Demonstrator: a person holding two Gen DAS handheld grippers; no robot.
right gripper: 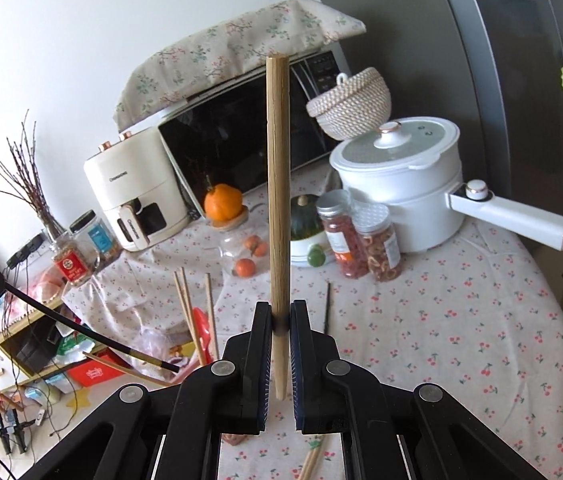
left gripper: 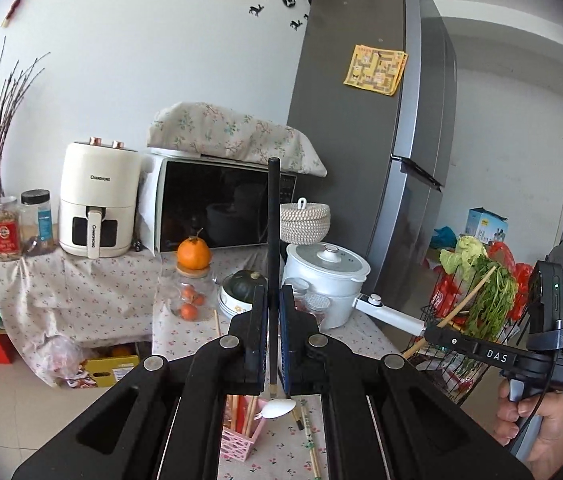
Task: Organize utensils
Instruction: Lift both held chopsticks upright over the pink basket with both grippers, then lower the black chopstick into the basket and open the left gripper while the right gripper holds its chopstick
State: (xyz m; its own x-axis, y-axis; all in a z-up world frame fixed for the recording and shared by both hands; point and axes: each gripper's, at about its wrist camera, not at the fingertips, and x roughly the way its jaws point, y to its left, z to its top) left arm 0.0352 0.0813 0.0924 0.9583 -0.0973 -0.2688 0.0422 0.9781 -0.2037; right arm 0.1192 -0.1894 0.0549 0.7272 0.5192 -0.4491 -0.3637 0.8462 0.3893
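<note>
1. The left hand-held gripper [left gripper: 272, 300] is clamped on a black chopstick [left gripper: 273, 216], which stands pretty much upright between the pads. Its lower tip pokes out just below the jaws.
2. Right under that, a pink basket [left gripper: 237, 442] sits on the tabletop [left gripper: 185, 332] with a few wooden chopsticks [left gripper: 237, 412] standing in it. A white spoon [left gripper: 278, 408] rests across its top edge.
3. The right hand-held gripper [right gripper: 280, 316] is closed around a thick wooden stick [right gripper: 278, 184], held vertical, with the bottom end sticking out below the jaws. There's a dark band on it right where the pads pinch it.
4. In the right wrist view a loose dark chopstick [right gripper: 326, 306] lies on the floral cloth just past the gripper. Another pair of light chopsticks [right gripper: 311, 460] lies near the bottom edge.
5. Further back on the tabletop: a white pot [right gripper: 401, 188] with a long handle, two snack jars [right gripper: 361, 236], a green squash in a bowl [right gripper: 305, 220], and an orange [right gripper: 223, 202] on top of a glass jar.
6. Behind all that are the microwave [left gripper: 217, 208] and the air fryer [left gripper: 97, 200].
</note>
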